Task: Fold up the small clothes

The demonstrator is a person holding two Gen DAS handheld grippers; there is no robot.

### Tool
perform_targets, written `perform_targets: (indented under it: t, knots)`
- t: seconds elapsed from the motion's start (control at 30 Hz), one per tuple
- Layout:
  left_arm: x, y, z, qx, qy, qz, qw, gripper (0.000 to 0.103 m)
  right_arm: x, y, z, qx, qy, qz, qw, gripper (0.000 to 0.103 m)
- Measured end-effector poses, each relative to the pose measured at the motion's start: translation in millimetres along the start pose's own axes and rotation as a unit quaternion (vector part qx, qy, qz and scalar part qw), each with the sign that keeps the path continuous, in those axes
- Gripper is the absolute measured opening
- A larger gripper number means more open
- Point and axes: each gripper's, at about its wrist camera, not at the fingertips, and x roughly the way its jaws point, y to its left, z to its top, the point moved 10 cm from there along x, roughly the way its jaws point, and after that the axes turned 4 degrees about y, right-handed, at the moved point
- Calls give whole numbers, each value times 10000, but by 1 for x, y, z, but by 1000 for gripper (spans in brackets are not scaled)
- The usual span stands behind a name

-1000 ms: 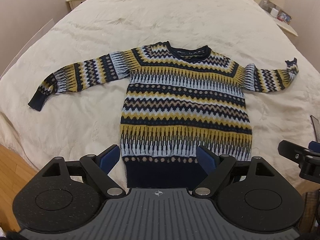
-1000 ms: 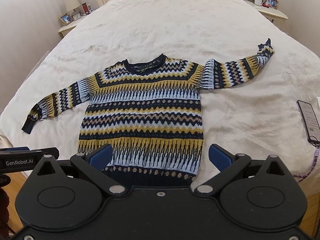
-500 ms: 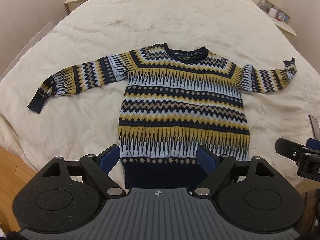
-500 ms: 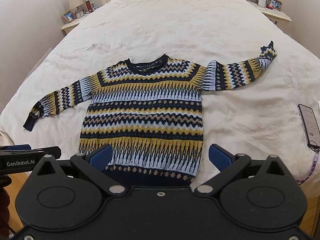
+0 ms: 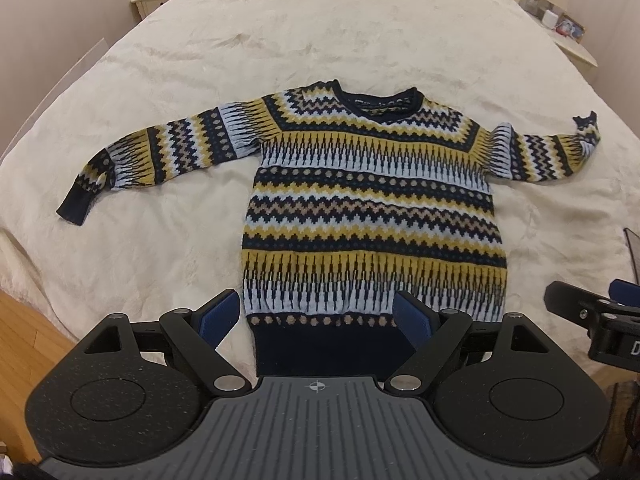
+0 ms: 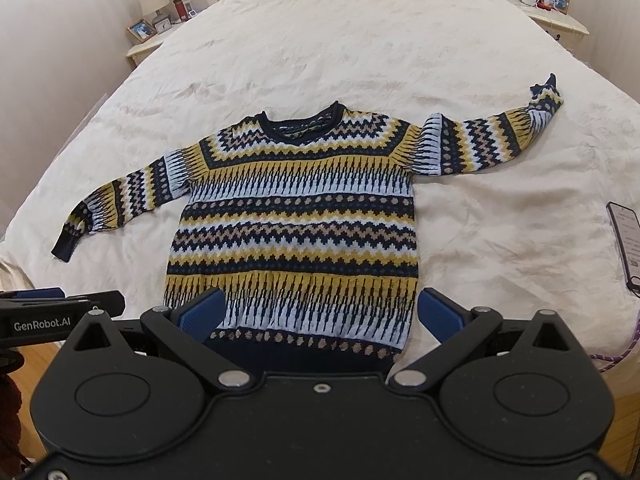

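Observation:
A small knitted sweater (image 5: 372,208) (image 6: 296,220) with navy, yellow, pale blue and tan zigzag bands lies flat on the cream bedspread (image 5: 320,32), both sleeves spread out sideways and its navy hem toward me. My left gripper (image 5: 318,312) hovers over the hem's left half, open, with nothing between its blue pads. My right gripper (image 6: 320,312) hangs above the hem, also open and holding nothing. Each gripper shows at the edge of the other's view.
A phone (image 6: 626,240) with a purple cable lies on the bed at the right. Nightstands (image 6: 148,46) with a lamp and photo frames flank the headboard. Wooden floor (image 5: 28,328) shows past the bed's near edge.
The sweater sits slightly lower in the right wrist view as that camera tipped a little. Both grippers stay open and in place.

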Motion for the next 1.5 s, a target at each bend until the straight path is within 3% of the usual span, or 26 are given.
perform_targets:
  t: [0.47, 0.97, 1.07, 1.23, 1.37, 1.5]
  knots:
    - [27, 3, 12, -19, 342, -44, 9994, 83, 28, 6, 4, -7, 369, 43, 9993, 102]
    - [73, 6, 50, 194, 792, -129, 9966, 83, 73, -1, 23, 300, 867, -65, 9958, 102]
    - [77, 4, 72, 301, 523, -195, 9980, 83, 79, -3, 34, 403, 749, -18, 9964, 102]
    - [70, 0, 120, 502, -430, -365, 9971, 83, 81, -10, 66, 741, 132, 190, 9970, 99]
    - [59, -11, 157, 775, -1243, -590, 9875, 83, 69, -24, 96, 908, -767, 45, 9929, 99]
    - [45, -32, 188, 1135, -2073, -744, 9688, 84, 44, -42, 128, 896, -1947, -393, 9760, 103]
